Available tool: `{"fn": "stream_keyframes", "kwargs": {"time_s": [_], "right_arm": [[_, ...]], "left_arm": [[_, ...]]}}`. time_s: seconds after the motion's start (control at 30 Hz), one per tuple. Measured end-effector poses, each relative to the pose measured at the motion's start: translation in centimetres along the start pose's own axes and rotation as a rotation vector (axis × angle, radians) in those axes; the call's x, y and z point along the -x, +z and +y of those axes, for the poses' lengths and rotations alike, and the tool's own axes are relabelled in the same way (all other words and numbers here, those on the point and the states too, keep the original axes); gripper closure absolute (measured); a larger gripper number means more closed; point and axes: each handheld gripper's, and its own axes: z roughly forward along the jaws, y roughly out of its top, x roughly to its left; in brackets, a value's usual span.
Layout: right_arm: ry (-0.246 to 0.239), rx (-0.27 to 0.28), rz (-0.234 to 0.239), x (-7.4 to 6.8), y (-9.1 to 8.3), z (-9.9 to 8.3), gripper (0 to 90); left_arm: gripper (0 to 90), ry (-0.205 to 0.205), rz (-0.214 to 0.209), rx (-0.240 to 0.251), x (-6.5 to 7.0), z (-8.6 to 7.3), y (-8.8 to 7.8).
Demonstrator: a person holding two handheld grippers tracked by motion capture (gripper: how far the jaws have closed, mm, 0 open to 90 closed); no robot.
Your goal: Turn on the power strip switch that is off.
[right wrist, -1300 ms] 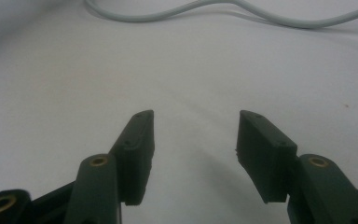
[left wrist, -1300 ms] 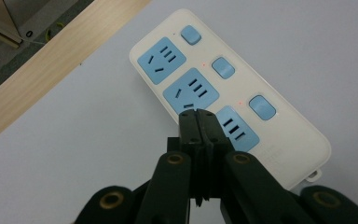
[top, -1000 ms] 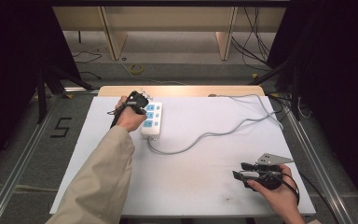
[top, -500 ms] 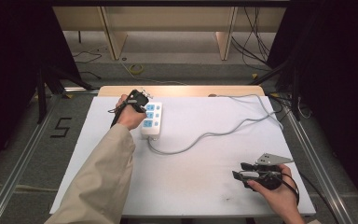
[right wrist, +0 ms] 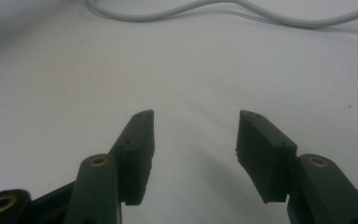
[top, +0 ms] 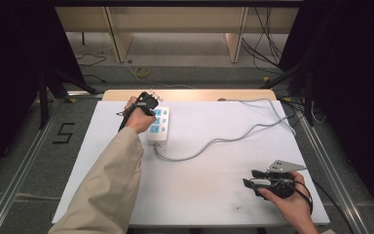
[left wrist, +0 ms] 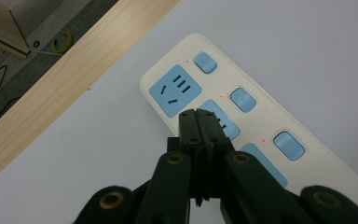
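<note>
I hold my left gripper with jaws pressed together over the power strip near the table's far edge, tip above the middle socket; I judge a switch press comes next, needing a short rightward shift; my right gripper rests spread on bare table, well apart.

We're seeing a beige sleeve on the left arm. Both grippers, left gripper and right gripper, are showing black fingers with brass-ringed pivots; right one is carrying a grey triangular plate and black cable.
</note>
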Motion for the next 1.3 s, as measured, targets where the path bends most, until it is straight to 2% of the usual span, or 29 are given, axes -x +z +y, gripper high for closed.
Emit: {"fn": "stream_keyframes", "kwargs": {"time_s": [0.2,0.27,0.4,0.57,0.83,1.13,1.3], "right_arm": [[-0.001,0.001,0.001,0.0,0.0,0.0,47.5],[-0.002,0.0,0.001,0.0,0.0,0.0,47.5],[-0.001,0.001,0.0,0.0,0.0,0.0,47.5],[0.001,-0.001,0.001,0.0,0.0,0.0,47.5],[0.001,-0.001,0.002,0.1,0.1,0.0,47.5],[0.002,0.0,0.002,0.1,0.0,-0.1,47.5],[0.001,0.0,0.002,0.1,0.0,0.0,47.5]], "left_arm": [[89.8,0.011,-0.005,0.002,0.0,0.0,0.5],[89.8,-0.002,-0.008,0.014,0.0,0.1,0.6],[89.8,-0.002,-0.009,0.014,-0.1,0.2,0.9],[89.8,0.014,-0.004,0.002,-0.1,0.2,1.2],[89.8,0.018,0.0,0.025,-0.2,0.4,1.4],[89.8,0.061,0.009,0.009,-0.2,1.2,1.6],[89.8,0.07,0.01,0.01,-0.1,1.5,1.8]]}}
